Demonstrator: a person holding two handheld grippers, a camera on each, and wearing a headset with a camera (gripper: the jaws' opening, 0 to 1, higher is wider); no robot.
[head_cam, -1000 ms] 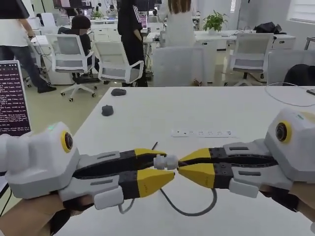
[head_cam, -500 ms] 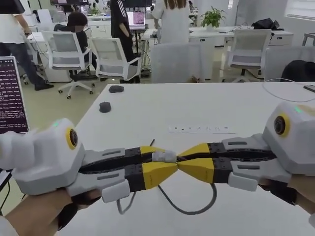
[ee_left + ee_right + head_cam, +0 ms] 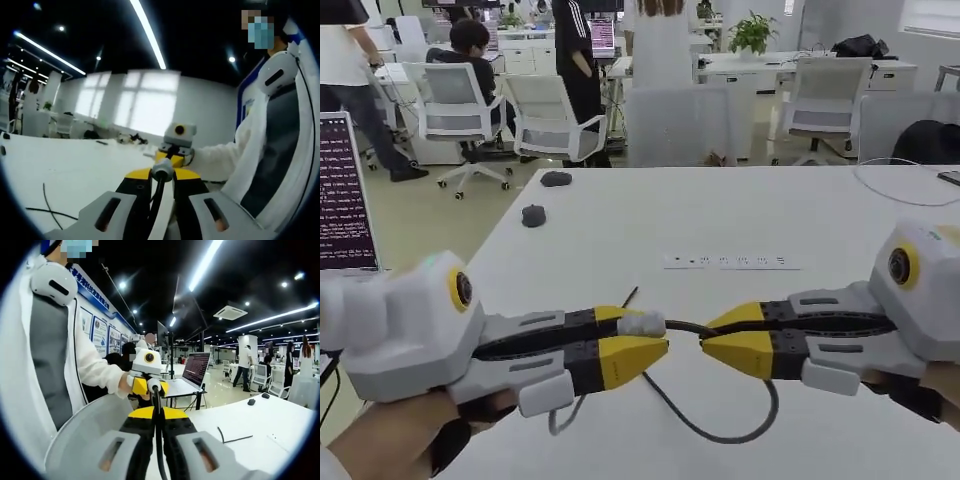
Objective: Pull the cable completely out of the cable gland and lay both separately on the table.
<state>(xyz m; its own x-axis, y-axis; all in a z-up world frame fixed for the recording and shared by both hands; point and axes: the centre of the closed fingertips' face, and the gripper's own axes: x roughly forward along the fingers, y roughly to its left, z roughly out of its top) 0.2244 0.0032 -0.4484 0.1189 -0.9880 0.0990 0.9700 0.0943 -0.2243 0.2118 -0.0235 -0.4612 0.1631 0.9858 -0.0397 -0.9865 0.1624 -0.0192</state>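
Head view, left claw (image 3: 658, 336) clamped on the pale cable gland (image 3: 642, 323), right claw (image 3: 708, 338) near it, pinched shut on the black cable (image 3: 682, 327), short stretch bare between the tips, remainder looping down over the white bench (image 3: 740, 215).

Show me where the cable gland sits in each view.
Head view: cable gland low centre, between the jaws of the left gripper.
Left gripper view: cable gland low centre, at the tips of its own jaws.
Right gripper view: cable gland just left of centre, beyond its own jaws.
Shared landmark: the black cable from the gland to the right gripper.
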